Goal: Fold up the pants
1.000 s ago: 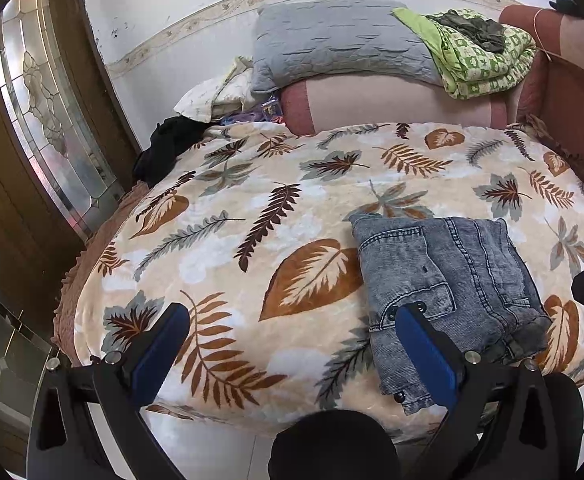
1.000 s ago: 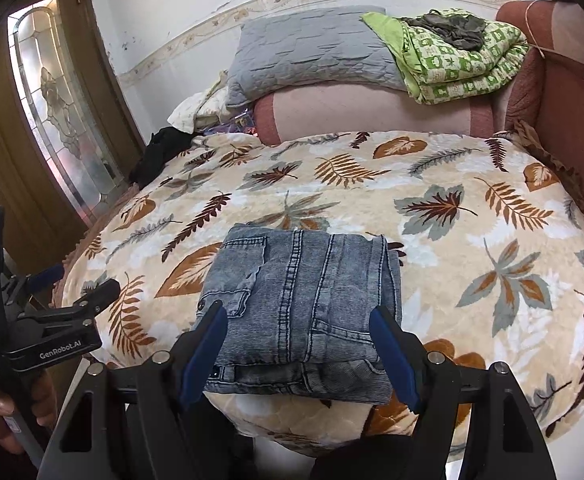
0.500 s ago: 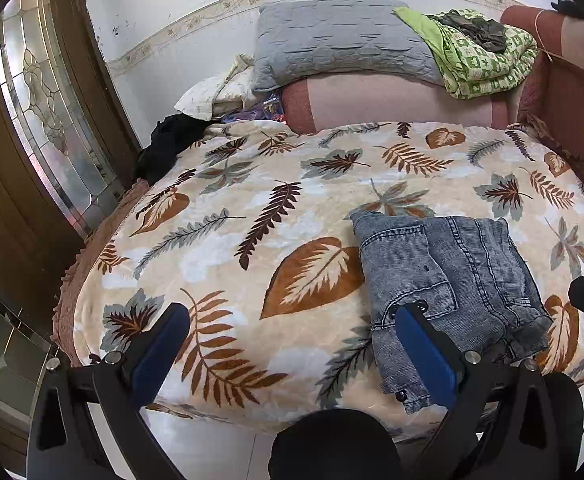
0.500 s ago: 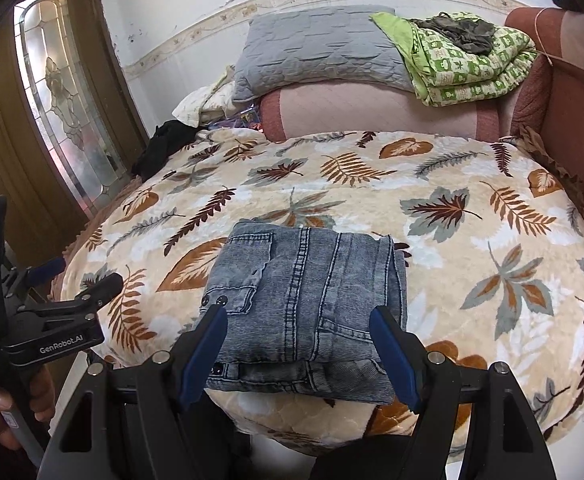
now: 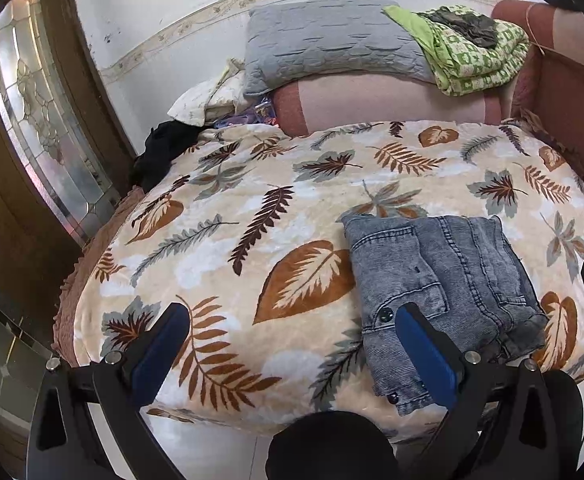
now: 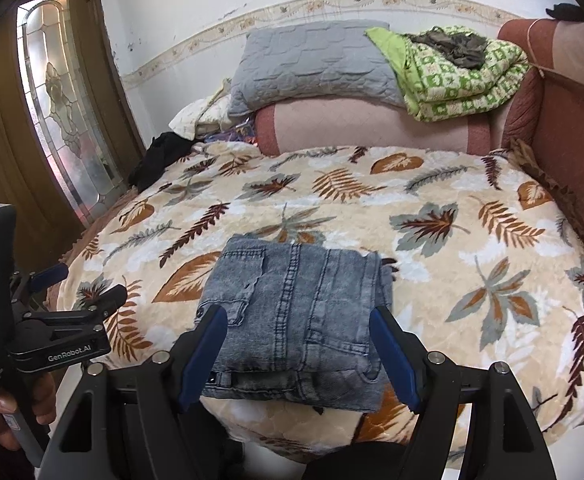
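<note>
The grey-blue denim pants lie folded into a compact rectangle near the front edge of the bed; they also show in the left wrist view at the right. My right gripper is open and empty, held just short of the pants' near edge, apart from them. My left gripper is open and empty over the bed's front edge, to the left of the pants. The left gripper also shows from the side in the right wrist view, held in a hand.
The bed carries a cream leaf-print blanket. A grey pillow and a green patterned quilt lie on a pink bolster at the back. A black garment hangs at the left, by a glass-panelled door. A red-brown headboard stands at the right.
Both grippers have pulled back slightly from the bed. The folded pants have not moved.
</note>
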